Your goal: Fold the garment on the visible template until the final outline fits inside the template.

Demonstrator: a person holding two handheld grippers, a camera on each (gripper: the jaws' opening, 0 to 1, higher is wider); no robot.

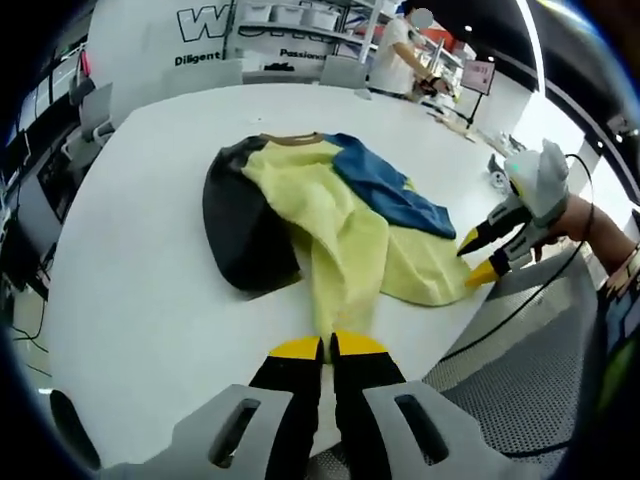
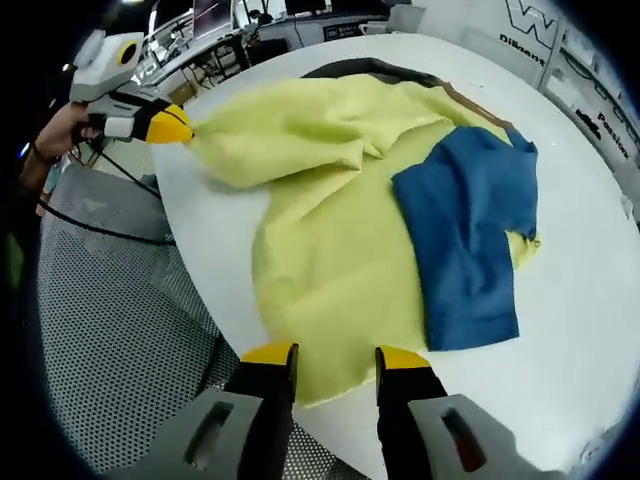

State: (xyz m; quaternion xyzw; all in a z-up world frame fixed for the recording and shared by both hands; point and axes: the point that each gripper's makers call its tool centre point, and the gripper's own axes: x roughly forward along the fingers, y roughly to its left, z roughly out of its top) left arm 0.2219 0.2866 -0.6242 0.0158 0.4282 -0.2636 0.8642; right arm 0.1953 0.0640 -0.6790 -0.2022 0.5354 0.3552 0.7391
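1. On the white worktop (image 1: 150, 290) lies the yellow, blue and black garment (image 1: 345, 225), crumpled over a dark template (image 1: 235, 230).
2. Left hand-held gripper (image 1: 328, 345) pinches the garment's yellow edge, jaws together.
3. Right hand-held gripper (image 2: 330, 357) stands parted astride the hem.

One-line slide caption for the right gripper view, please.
Open right gripper at the yellow-and-blue garment's hem on the white table; left gripper pinches its far corner.
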